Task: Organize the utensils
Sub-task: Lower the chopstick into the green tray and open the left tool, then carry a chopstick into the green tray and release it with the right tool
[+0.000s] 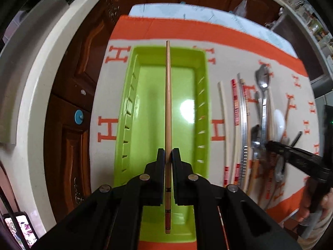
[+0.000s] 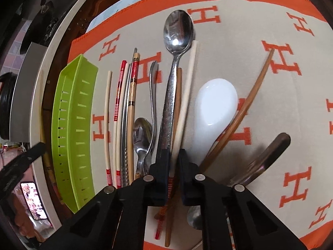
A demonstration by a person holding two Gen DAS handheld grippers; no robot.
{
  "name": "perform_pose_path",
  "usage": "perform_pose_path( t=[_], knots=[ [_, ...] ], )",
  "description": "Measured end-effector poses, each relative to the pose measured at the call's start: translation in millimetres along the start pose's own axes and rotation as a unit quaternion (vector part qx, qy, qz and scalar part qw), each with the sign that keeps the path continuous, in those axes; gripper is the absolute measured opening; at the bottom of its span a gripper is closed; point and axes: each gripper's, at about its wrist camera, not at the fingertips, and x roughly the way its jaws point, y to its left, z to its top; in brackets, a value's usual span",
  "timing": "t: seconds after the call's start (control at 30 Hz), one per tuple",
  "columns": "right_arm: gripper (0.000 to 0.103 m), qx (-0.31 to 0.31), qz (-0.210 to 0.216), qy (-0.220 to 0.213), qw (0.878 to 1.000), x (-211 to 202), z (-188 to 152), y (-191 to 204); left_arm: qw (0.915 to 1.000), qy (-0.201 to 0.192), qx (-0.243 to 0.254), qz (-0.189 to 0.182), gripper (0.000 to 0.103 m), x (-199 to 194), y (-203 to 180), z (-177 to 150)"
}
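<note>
My left gripper (image 1: 168, 154) points straight down and is shut on a pale wooden chopstick (image 1: 168, 95), held lengthwise above the lime-green slotted tray (image 1: 205, 104). My right gripper (image 2: 173, 154) is shut on a cream chopstick (image 2: 186, 95) with a red-striped end, in the pile of utensils on the orange-bordered cloth (image 2: 270, 20). Beside that chopstick lie a large metal spoon (image 2: 178, 29), a white ceramic spoon (image 2: 214, 102), a small metal spoon (image 2: 142, 131), a curved-looking brown chopstick (image 2: 247, 104) and red-and-white chopsticks (image 2: 119, 95). The tray (image 2: 72, 114) sits left of the pile.
A dark metal handle (image 2: 270, 152) lies at the right of the pile. The cloth covers a table next to a cream countertop edge (image 1: 31, 83) and brown cabinet doors (image 1: 70, 125). A phone (image 1: 18, 227) shows at the lower left.
</note>
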Motion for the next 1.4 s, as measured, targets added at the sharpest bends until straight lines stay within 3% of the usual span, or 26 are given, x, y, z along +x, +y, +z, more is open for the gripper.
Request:
perform_pose_path(
  t=[0.13, 0.2, 0.27, 0.33, 0.7, 0.9, 1.07, 1.27, 1.4],
  knots=[
    [0.008, 0.013, 0.016, -0.011, 1.0, -12, -4, -7, 0.9999, 0.01, -0.004, 0.012, 0.005, 19, 5, 3],
    [0.008, 0.017, 0.027, -0.016, 0.999, -21, -5, -8, 0.9998, 0.011, -0.005, 0.015, 0.011, 23, 7, 2],
    [0.008, 0.017, 0.034, -0.021, 0.999, -29, -7, -7, 0.9997, 0.004, -0.005, 0.024, 0.04, 23, 8, 2],
    [0.008, 0.016, 0.044, -0.023, 0.999, -38, -9, -5, 0.9994, -0.009, -0.004, 0.033, 0.057, 20, 9, -1],
    [0.005, -0.015, 0.083, -0.04, 0.996, -74, -18, 39, 0.9952, -0.093, -0.03, 0.009, 0.059, -15, 24, -25],
    [0.006, -0.031, 0.101, -0.035, 0.994, -83, -25, 70, 0.9937, -0.104, -0.037, 0.023, 0.059, -29, 34, -41],
    [0.006, -0.044, 0.117, -0.027, 0.992, -86, -33, 109, 0.9892, -0.122, -0.073, 0.038, 0.074, -40, 48, -55],
    [0.006, -0.06, 0.119, -0.024, 0.991, -78, -41, 156, 0.9837, -0.136, -0.07, 0.094, 0.077, -44, 57, -67],
    [0.006, -0.06, 0.117, -0.014, 0.991, -64, -45, 175, 0.9816, -0.133, -0.095, 0.098, 0.077, -41, 78, -67]
  ],
)
